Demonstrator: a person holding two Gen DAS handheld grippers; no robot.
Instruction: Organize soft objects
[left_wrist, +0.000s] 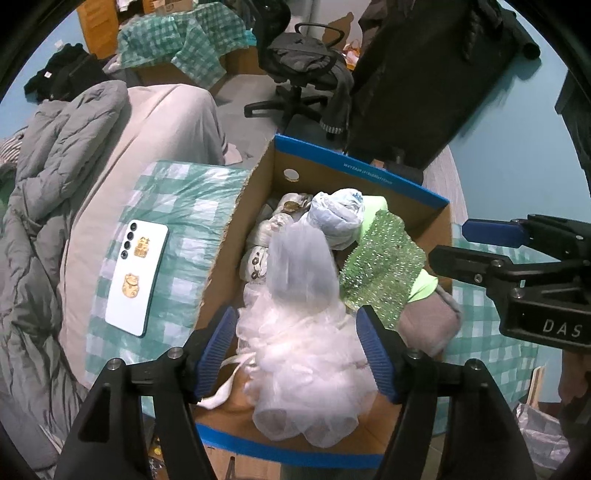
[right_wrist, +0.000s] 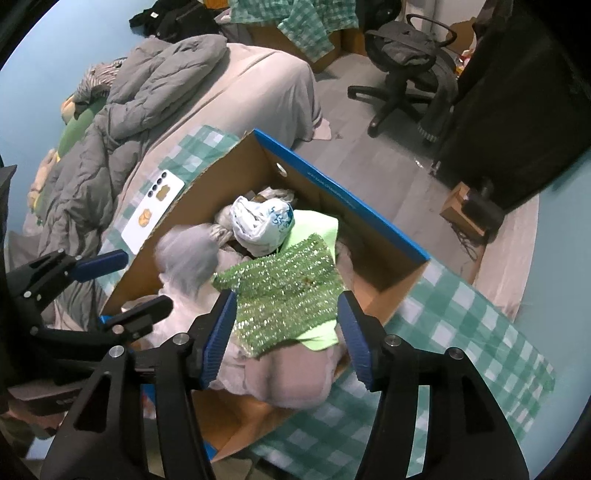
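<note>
Left gripper (left_wrist: 297, 345): matte black plastic frame, angular cut-out arms. Silver round screw heads at each pivot, two per side. Fingers (left_wrist: 218, 343) faced w/ blue ribbed pads.

Right gripper (right_wrist: 286, 334): same build, black frame, silver screws, blue ribbed pads. From left wrist cam its body shows white lettering "DAS", rest cut off at frame edge.
</note>
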